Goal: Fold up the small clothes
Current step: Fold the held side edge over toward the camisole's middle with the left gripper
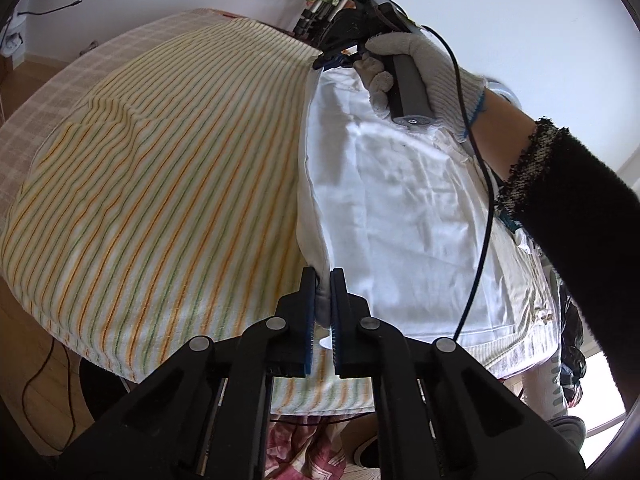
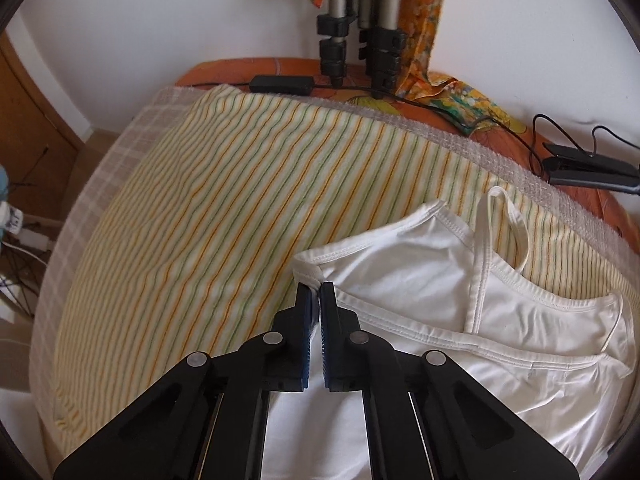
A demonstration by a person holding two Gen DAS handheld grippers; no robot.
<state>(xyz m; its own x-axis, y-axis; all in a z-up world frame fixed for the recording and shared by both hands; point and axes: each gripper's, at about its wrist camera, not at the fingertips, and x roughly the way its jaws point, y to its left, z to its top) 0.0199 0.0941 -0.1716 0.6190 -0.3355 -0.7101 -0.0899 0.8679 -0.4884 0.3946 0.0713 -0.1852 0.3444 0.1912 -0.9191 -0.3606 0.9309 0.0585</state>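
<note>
A white camisole [image 1: 404, 216] lies on a striped towel [image 1: 168, 184], folded along its left edge. My left gripper [image 1: 323, 276] is shut on the near corner of that folded edge. My right gripper [image 1: 340, 59], held by a gloved hand, pinches the far corner of the same edge. In the right wrist view my right gripper [image 2: 316, 288] is shut on the camisole's [image 2: 420, 280] hemmed corner; its thin straps [image 2: 486, 232] lie loose to the right on the striped towel [image 2: 224, 200].
The towel covers a checked cloth [image 1: 48, 96] on a table. Tripod legs [image 2: 360, 32], a black power adapter [image 2: 282, 83], cables and a black clip [image 2: 588, 168] stand at the back on an orange surface. A black cable [image 1: 476, 216] hangs across the camisole.
</note>
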